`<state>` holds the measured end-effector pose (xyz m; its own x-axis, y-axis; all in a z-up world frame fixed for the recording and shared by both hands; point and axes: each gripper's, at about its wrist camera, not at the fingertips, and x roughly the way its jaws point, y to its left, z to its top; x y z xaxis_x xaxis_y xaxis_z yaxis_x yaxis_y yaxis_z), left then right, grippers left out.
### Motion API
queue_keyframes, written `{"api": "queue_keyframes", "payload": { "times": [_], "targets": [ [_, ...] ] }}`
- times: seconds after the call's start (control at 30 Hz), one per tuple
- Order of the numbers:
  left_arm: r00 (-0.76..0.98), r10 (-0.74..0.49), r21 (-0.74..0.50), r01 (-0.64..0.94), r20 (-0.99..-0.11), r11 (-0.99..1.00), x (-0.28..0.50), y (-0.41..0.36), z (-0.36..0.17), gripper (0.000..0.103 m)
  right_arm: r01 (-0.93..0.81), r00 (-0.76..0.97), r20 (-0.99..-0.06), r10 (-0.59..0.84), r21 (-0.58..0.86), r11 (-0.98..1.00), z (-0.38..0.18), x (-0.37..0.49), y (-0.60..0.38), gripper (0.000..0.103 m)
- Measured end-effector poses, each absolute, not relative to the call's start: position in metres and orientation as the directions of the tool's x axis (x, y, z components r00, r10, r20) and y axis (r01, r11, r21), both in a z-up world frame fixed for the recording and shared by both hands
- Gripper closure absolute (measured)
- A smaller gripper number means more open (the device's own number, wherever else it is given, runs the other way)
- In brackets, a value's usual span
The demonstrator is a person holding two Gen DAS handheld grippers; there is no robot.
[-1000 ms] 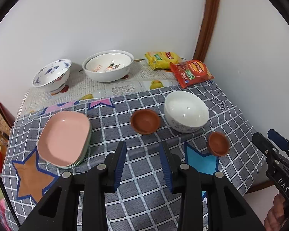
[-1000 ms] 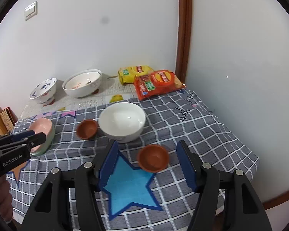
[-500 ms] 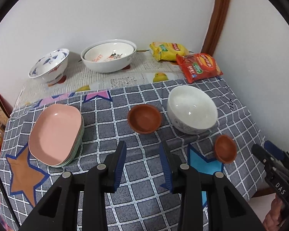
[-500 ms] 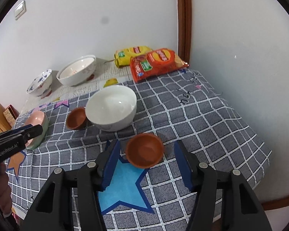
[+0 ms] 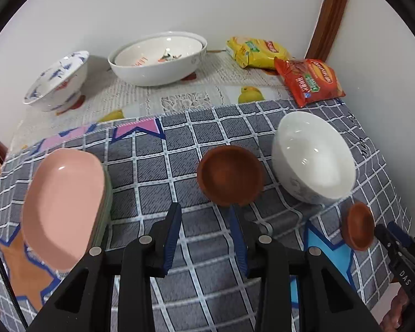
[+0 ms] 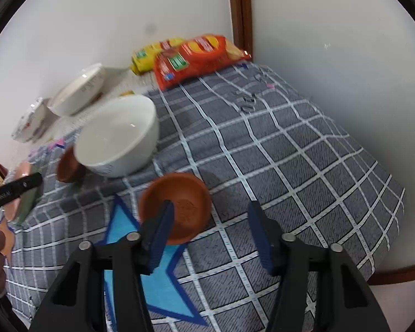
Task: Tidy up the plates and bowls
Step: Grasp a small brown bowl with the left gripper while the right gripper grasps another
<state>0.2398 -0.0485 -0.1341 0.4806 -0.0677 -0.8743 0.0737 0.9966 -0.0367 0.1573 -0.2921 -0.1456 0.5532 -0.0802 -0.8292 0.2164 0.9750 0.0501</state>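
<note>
In the left wrist view, the left gripper (image 5: 204, 221) hung over the checked cloth (image 5: 163, 171) with its fingers a little apart and nothing between them; the near brown bowl (image 5: 231, 175) sat empty just past the fingertips, its near rim close to the right finger, though touch could not be told. Right of it stood an empty white bowl (image 5: 312, 157), and beyond that, near the cloth's right edge, a second brown bowl (image 5: 358, 227) with the right gripper (image 5: 384, 232) close by. On the left lay a pink plate (image 5: 61, 207), bare, stacked on greenish ones. At the back, on the lace cover (image 5: 185, 94), stood a wide white bowl (image 5: 157, 58) with another nested inside it, and a blue-patterned bowl (image 5: 58, 83); whether either held food could not be told. A yellow bag (image 5: 257, 52) and a red bag (image 5: 310, 80) lay in the corner. In the right wrist view, the right gripper (image 6: 210, 207) had just been closing yet stood released: its left finger (image 6: 160, 227) reached over the rim into the brown bowl (image 6: 177, 204), the right finger stood clear of it, and neither pad pressed on it. The bowl looked empty. The white bowl (image 6: 116, 135) stood behind it, empty, with the other brown bowl (image 6: 67, 166) blurred at its left, and the left gripper (image 6: 13, 191) showed at the frame's left edge.
</note>
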Motion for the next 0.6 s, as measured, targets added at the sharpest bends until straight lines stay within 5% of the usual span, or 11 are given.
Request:
{"api": "queue_keyframes", "payload": {
  "times": [0.4, 0.6],
  "targets": [
    [0.429, -0.131, -0.089, 0.115, -0.894, 0.989, 0.281, -0.045, -0.170, 0.070, 0.254, 0.500, -0.860, -0.098, 0.037, 0.966, -0.180, 0.181, -0.295, 0.073],
    [0.420, -0.141, -0.101, 0.117, -0.897, 0.988, 0.288, -0.048, -0.182, 0.070, 0.249, 0.513, -0.854, -0.081, 0.058, 0.967, -0.183, 0.184, -0.296, 0.073]
  ]
}}
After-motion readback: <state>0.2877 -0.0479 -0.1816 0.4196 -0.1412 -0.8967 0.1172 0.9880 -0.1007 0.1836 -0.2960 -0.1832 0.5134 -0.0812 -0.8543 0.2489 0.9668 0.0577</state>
